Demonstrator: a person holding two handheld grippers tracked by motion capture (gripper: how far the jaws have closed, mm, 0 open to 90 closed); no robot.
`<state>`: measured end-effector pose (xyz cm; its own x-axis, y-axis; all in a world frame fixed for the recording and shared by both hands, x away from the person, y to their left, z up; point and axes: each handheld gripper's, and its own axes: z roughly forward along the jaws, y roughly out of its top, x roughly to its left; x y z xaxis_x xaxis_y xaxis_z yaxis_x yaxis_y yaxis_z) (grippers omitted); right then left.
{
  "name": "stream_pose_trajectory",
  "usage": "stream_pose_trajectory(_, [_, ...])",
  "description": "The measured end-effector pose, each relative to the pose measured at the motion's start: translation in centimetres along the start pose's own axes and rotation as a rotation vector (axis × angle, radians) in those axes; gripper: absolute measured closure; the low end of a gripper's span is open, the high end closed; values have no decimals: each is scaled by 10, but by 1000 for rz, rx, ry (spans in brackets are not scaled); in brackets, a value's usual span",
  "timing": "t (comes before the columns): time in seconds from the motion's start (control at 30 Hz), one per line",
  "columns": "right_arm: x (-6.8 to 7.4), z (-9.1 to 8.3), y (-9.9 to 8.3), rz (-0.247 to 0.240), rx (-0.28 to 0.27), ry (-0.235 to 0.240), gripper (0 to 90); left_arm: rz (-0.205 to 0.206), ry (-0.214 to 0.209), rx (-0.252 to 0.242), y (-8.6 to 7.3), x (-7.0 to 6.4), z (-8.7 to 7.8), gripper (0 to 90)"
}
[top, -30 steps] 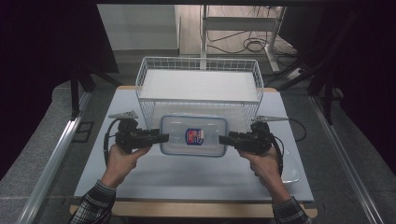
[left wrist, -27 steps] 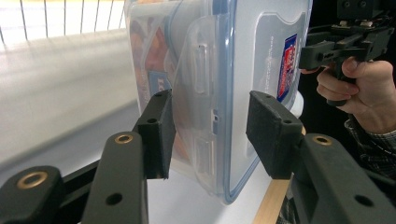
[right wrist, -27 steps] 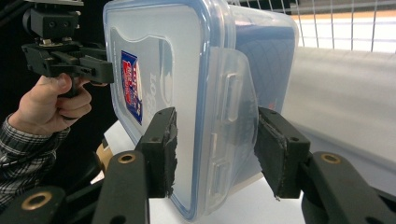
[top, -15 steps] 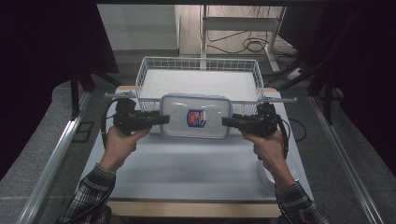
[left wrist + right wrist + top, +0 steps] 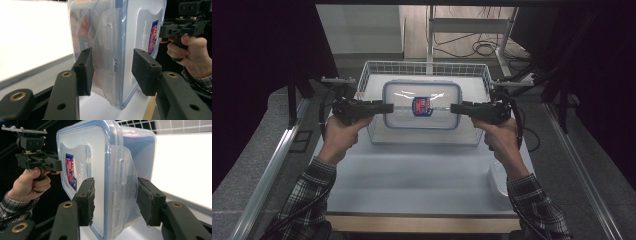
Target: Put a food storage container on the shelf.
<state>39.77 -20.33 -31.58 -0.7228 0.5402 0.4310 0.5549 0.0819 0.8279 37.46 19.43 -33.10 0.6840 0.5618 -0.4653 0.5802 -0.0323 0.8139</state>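
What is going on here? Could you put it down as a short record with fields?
Work in hand: a lidded clear box held up by both ends over a wire basket
Left gripper: jaws either side of the box's end clasp
Right gripper: jaws either side of the other end clasp
Box: lid on, blue seal, red and blue label
Support: table, with the basket at its far side
Other: a clear lid at the table's right edge
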Motion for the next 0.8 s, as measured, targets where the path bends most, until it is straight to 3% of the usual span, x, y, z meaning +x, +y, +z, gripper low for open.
stream_pose_trajectory(0.47, [-20,9,31,27,-40,-3,507,-32,-11,-3,30,20,13,528])
stream_pose_trajectory(0.8, [-35,18,42,51,-32,-23,504,-70,-23,6,39,39,25,526])
